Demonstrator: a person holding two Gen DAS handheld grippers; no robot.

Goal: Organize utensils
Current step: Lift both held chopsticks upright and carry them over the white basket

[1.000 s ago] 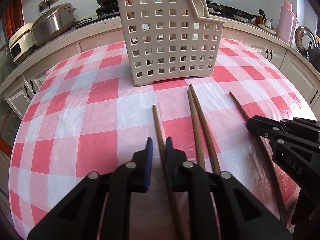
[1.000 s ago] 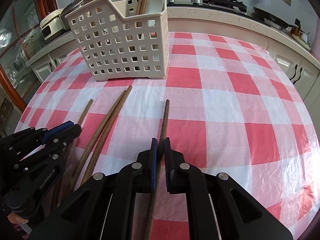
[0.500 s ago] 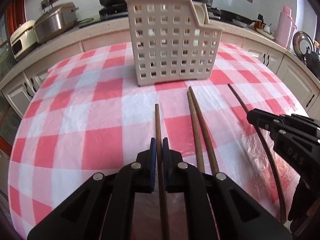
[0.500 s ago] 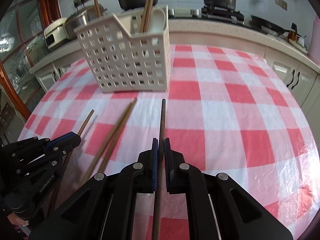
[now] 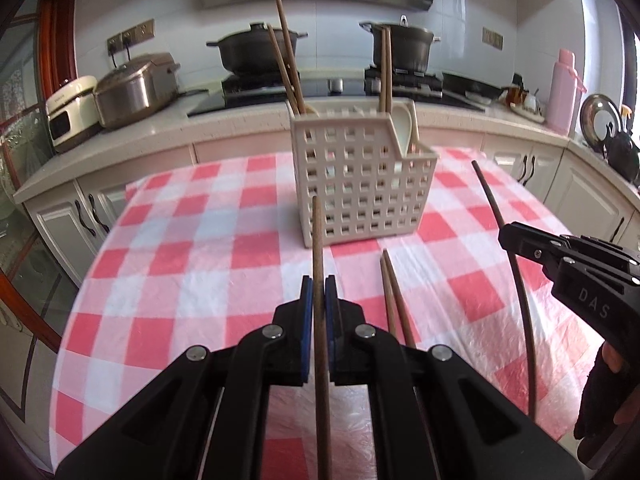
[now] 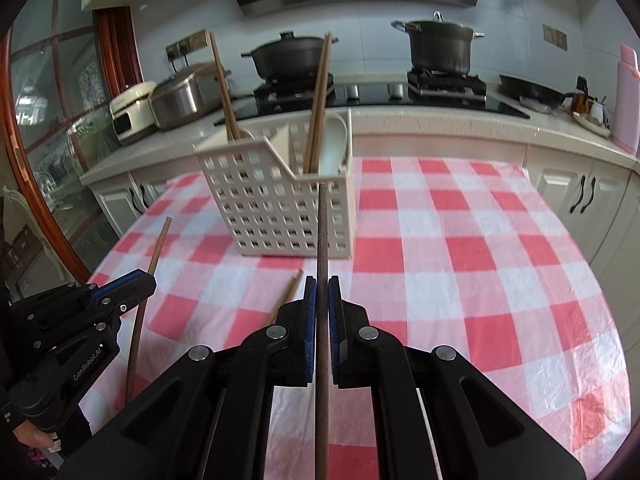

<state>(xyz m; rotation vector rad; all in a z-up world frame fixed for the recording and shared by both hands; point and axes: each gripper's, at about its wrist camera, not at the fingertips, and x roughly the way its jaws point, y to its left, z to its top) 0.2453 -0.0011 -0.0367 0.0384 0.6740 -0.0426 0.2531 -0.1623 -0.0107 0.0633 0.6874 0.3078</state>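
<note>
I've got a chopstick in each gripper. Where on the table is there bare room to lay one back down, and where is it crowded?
Bare checked cloth lies left of the caddy toward the table's left edge, and right of it toward the cabinets. Crowded: the strip in front of the caddy, where two loose chopsticks lie between the left gripper and right gripper.

kitchen counter and stove behind a checked table

a red-and-white checked tablecloth [image 5: 192,240] fills the lower frame. at the upper left sit a white cooker [image 5: 70,110] and a steel rice cooker [image 5: 134,88]; two black pots [image 5: 256,50] [image 5: 404,46] stand on the stove at top centre; a pink flask [image 5: 565,88] stands at the upper right.
</note>
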